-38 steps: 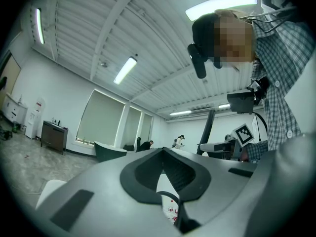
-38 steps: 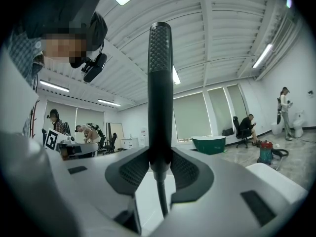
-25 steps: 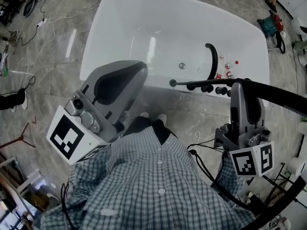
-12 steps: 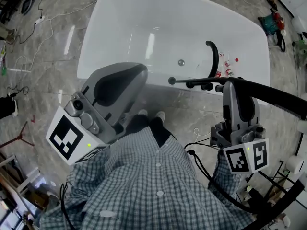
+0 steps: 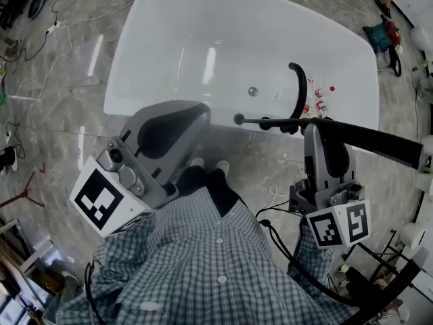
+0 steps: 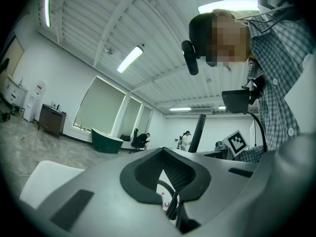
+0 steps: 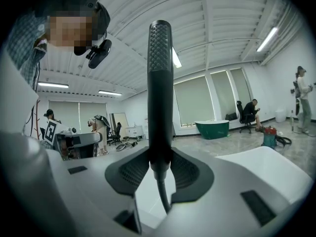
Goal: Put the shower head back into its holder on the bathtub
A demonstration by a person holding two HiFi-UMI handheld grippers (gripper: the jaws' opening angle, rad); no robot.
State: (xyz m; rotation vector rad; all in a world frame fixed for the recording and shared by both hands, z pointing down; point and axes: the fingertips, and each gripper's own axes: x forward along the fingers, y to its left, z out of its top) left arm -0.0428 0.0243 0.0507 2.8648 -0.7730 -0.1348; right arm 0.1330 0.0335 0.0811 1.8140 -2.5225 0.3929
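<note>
Head view looks down on the big white bathtub (image 5: pixel 223 32) in front of the person. The left gripper (image 5: pixel 196 114) is closed with nothing in it. The right gripper (image 5: pixel 319 126) squeezes the long black shower head (image 5: pixel 379 137), held above the bathtub's near edge, close to the curved black tap (image 5: pixel 298 87).

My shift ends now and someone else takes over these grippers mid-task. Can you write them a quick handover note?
Right gripper: shut on the black stick-shaped shower head, textured end pointing up, hose hanging below the jaws.
Left gripper: shut, empty, held by the near edge of the white bathtub.
The curved black spout and black fittings sit on the near rim, just ahead of the right gripper.
Done: shower head gripped.
Left: seat it in its holder. I cannot tell which fitting that is.
</note>
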